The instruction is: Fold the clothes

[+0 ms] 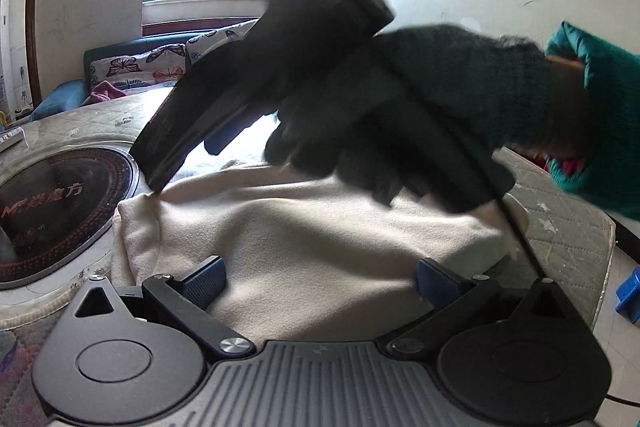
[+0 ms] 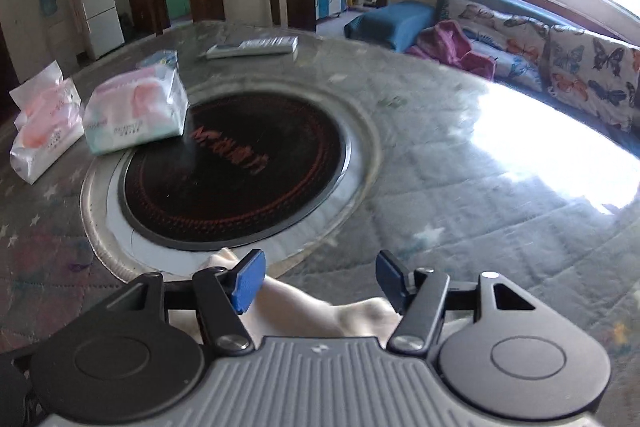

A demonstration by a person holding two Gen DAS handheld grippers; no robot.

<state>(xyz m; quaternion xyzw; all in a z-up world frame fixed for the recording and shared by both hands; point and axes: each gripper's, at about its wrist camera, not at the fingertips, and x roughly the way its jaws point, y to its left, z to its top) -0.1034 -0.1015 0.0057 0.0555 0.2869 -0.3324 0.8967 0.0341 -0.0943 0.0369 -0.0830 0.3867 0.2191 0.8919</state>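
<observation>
My left gripper (image 1: 318, 277) stands with its two blue pads spread wide, and nothing is pinched between them; the cream garment (image 1: 312, 239) lies under and ahead of them, a soft folded heap on the quilted table cover (image 1: 560, 239), and the pads hover just over its near part without pressing it. Ahead of this tool and a little above the cloth I see my right gripper (image 1: 160, 183) from outside, dark and blurred; its tip comes down to the far left corner of the garment, but whether it touches there I cannot tell. My right hand (image 1: 420, 115) in a dark knitted glove holds it, and a green sleeve (image 1: 600, 115) follows behind the glove, to the right of the tool.

From the right wrist, my right gripper (image 2: 320, 281) also has its jaws apart, with a clear gap between the blue pads; a fold of the cream garment (image 2: 304, 311) lies below and between them, near the left pad, yet no pad squeezes it. Ahead of this tool is the round black cooktop (image 2: 236, 171) set in the table; beyond it to the left lie two tissue packs (image 2: 136, 115), and further ahead a remote control (image 2: 252, 47); a sofa with butterfly cushions (image 2: 560, 59) is far to the right.
</observation>
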